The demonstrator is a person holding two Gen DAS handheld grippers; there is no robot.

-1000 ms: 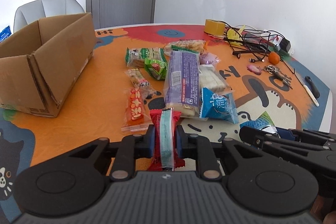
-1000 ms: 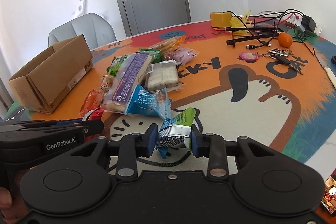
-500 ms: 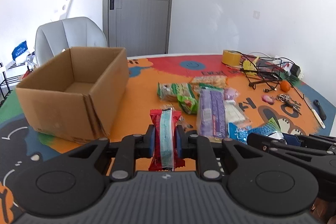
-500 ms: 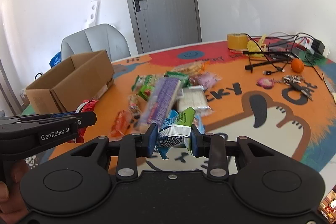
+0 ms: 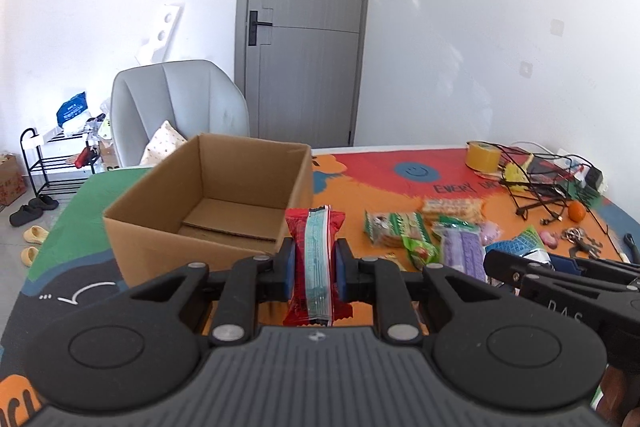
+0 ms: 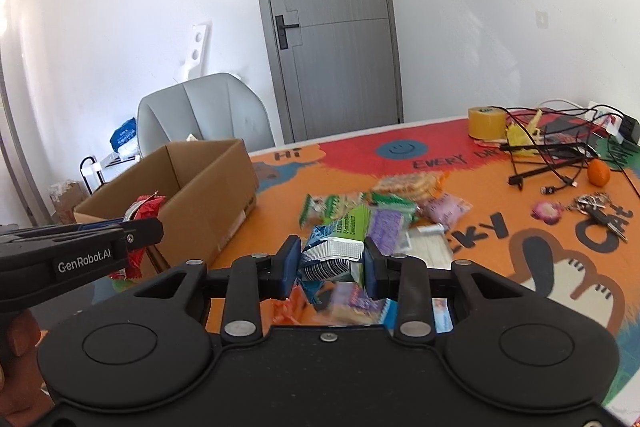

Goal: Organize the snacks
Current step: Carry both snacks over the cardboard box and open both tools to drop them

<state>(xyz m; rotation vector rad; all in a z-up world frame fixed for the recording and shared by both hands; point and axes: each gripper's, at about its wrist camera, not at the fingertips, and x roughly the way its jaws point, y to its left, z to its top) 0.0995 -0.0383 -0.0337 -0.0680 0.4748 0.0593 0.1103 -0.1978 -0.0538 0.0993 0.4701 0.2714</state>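
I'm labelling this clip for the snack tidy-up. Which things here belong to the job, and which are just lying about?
Part of the job:
- cardboard box
- red snack pack in the left gripper
- blue-green snack pack in the right gripper
- snack pile

Lying about:
- tape roll
- cables
- orange fruit
- keys

**Where everything is sitting**

You are looking at the box [image 5: 208,211] lying at the table's [image 5: 360,187] left, with the chair [image 5: 176,107] standing behind it. The snacks [image 5: 432,231] are lying in a heap right of the box. Behind them, at the far right, the tape [image 5: 482,155] is sitting left of the cables [image 5: 536,183], beside the orange [image 5: 577,211] and keys [image 6: 596,207].
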